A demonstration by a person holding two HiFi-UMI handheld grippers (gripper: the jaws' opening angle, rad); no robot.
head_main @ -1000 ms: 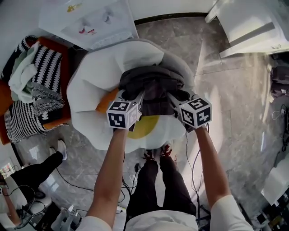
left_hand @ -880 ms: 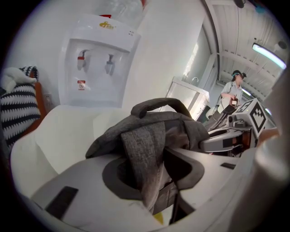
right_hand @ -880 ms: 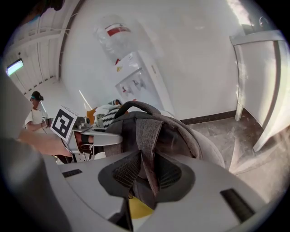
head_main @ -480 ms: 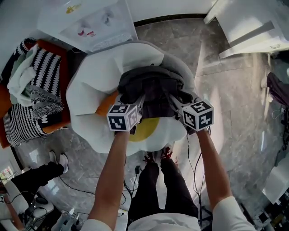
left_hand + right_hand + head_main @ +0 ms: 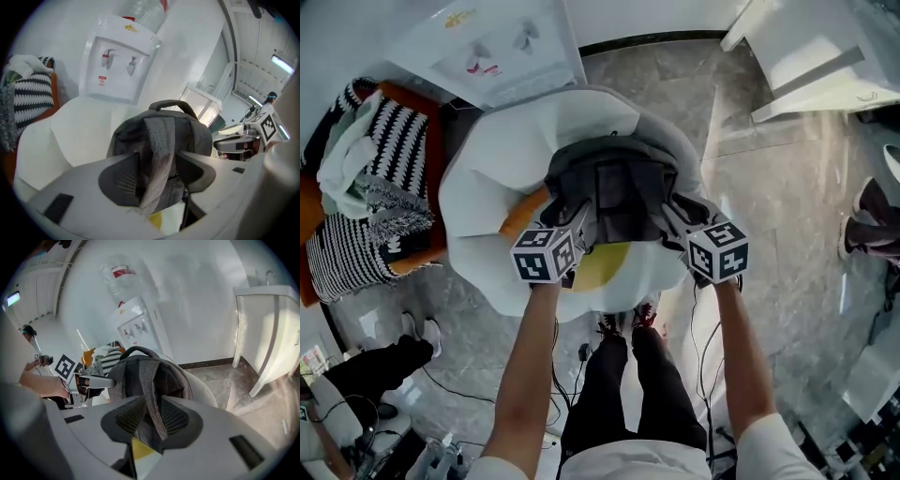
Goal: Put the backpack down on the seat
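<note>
White water dispenser point(image 5: 492, 47), striped knits point(image 5: 394, 131) on orange chair point(image 5: 433, 141), white cabinet point(image 5: 816, 56), grey marble floor point(image 5: 787, 216)

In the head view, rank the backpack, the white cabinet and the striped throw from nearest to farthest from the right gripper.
1. backpack, at the right gripper.
2. white cabinet, upper right.
3. striped throw, far left.

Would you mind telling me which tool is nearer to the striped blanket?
Left. The left tool, jaws just opened with one shoulder strap between them, is on the backpack's side toward the striped blanket; the right tool, gripping the other strap, is on the far side.
</note>
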